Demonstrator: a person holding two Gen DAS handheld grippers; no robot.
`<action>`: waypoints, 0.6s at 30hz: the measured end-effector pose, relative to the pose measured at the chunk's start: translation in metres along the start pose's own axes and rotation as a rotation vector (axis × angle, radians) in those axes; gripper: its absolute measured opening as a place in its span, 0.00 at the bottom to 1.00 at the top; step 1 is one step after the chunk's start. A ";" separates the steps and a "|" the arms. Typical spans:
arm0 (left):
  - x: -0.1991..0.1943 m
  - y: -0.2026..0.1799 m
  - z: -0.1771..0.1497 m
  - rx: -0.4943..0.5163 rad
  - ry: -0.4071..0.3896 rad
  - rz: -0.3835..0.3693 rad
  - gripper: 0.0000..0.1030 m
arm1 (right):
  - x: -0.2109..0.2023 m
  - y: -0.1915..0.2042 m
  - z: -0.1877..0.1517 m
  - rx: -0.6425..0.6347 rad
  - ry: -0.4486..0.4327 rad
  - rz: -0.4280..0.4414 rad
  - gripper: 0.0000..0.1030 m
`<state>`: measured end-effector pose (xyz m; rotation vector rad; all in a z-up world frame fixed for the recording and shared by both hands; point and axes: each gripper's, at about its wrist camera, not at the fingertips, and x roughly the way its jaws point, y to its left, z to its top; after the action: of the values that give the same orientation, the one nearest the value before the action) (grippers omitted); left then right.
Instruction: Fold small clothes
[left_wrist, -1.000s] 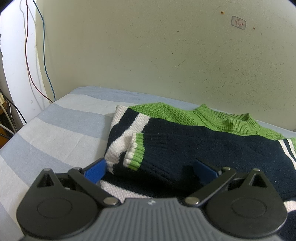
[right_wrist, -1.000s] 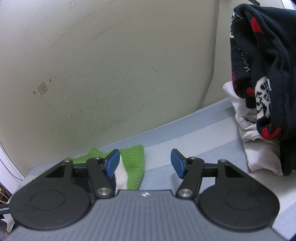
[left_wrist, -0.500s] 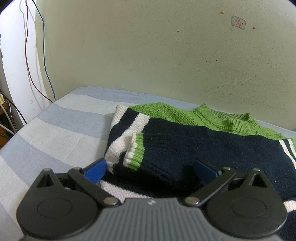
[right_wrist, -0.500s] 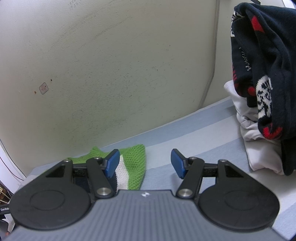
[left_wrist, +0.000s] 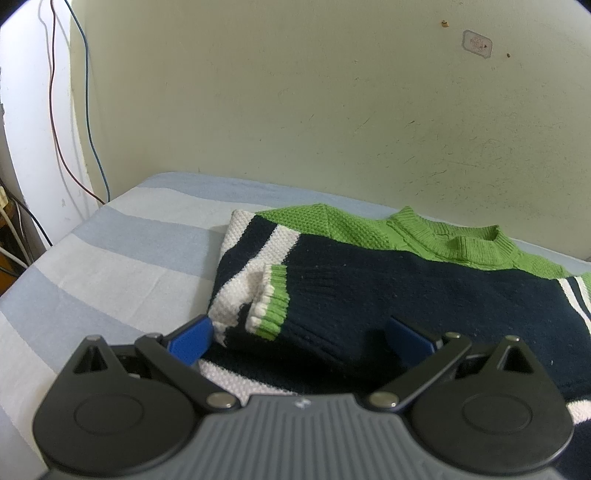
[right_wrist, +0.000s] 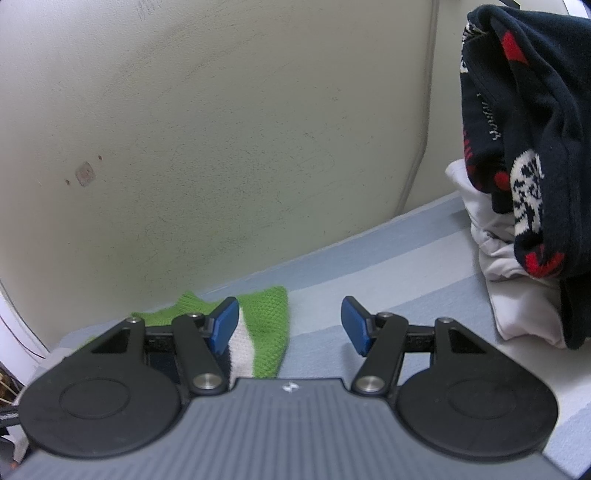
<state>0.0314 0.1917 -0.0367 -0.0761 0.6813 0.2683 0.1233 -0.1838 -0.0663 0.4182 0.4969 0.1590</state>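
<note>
Left tongs (left_wrist: 301, 338) were spread wide with nothing pinched, poised low over the near part of the sweater (left_wrist: 406, 295); judging by the pose, lined up to take a fold edge; the sleeve cuff (left_wrist: 273, 306) lay just ahead, between the two blue pads (left_wrist: 190, 338), folded in across the navy body, likely so the garment squares up for the next fold; right tongs (right_wrist: 290, 326) also spread, gripping nothing, with the sweater's green shoulder corner (right_wrist: 267, 332) just ahead and toward the left pad; sweater was chunky knit: moss-stitch green yoke, ribbed collar (left_wrist: 465, 245) and cuff, navy body, white stripes; soft and thick, so it'd probably hold a fold but bunch if dragged; it lay flat on a bed sheet (left_wrist: 122, 266) with broad blue and white stripes, smooth weave; well to the right of the right tongs sat a pile of clothes (right_wrist: 532, 177), dark knit with red and white pattern over pale fabric, probably waiting their turn.
</note>
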 end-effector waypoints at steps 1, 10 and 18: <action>0.000 0.000 0.000 0.000 -0.001 -0.001 1.00 | 0.003 0.002 0.000 -0.008 0.013 -0.005 0.62; -0.030 0.021 0.006 -0.085 -0.118 -0.053 1.00 | -0.066 -0.015 -0.021 0.044 0.072 0.087 0.62; -0.088 0.050 0.001 -0.118 -0.114 -0.092 1.00 | -0.159 -0.013 -0.057 -0.158 0.226 0.234 0.61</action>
<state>-0.0472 0.2206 0.0202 -0.2030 0.5473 0.2220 -0.0421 -0.2153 -0.0488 0.3040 0.6520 0.4718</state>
